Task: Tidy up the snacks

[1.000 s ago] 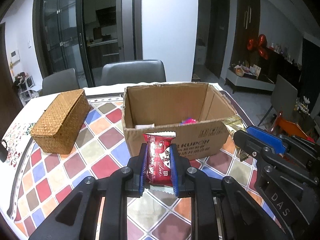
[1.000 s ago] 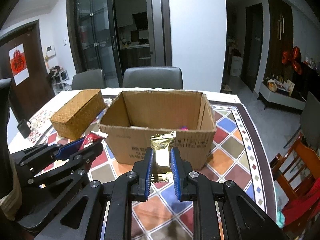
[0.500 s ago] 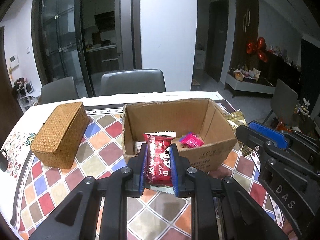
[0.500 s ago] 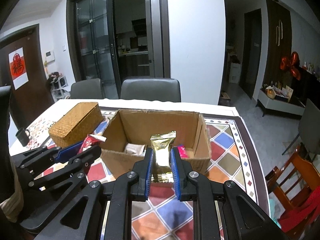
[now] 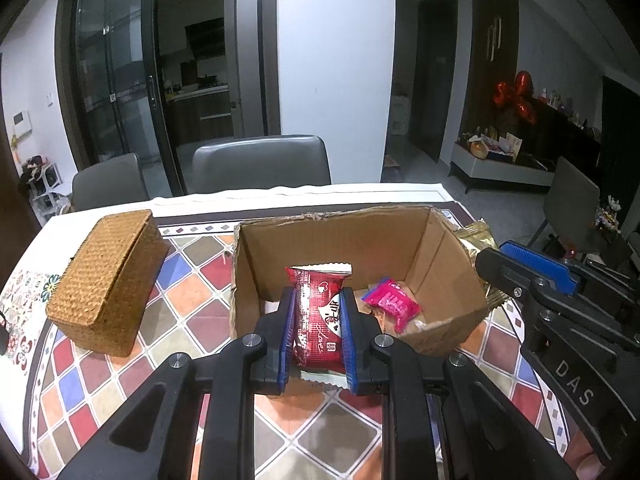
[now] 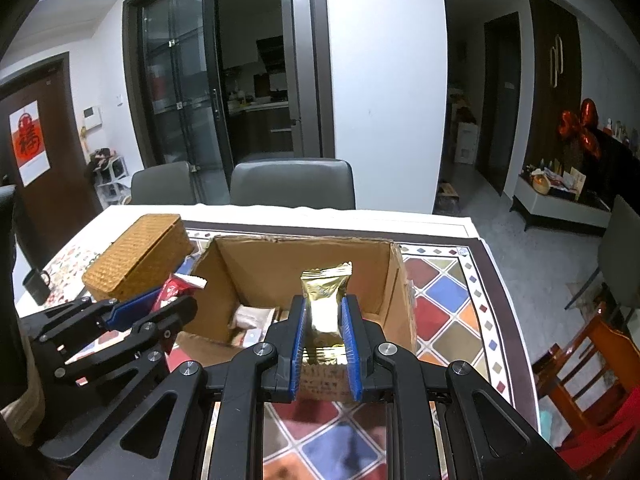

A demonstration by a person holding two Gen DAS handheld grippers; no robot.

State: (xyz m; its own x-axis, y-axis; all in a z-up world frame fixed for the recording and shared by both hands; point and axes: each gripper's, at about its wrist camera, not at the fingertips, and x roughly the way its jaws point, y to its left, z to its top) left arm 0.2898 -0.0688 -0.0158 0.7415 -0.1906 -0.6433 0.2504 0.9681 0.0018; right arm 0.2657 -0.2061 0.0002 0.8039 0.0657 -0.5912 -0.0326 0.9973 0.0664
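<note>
- Snacks: red pack (image 5: 319, 316) clamped in left gripper (image 5: 319, 330) jaws, gold pack (image 6: 325, 314) in right gripper (image 6: 325, 338) jaws, both over box (image 5: 440, 240) front edge.
- Push fwd past rim, lower, then release w/o snagging cardboard.

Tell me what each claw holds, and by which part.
Left claw: red snack packet, by its lower half. Right claw: gold snack packet, by its lower half.

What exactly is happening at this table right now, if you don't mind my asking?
A person is sorting snacks with a hand-held claw in each hand. The left claw is shut on a red snack packet, and the right claw is shut on a gold snack packet. Both are held near the front edge of an open cardboard box that already holds a pink packet. A woven basket sits closed beside the box.
</note>
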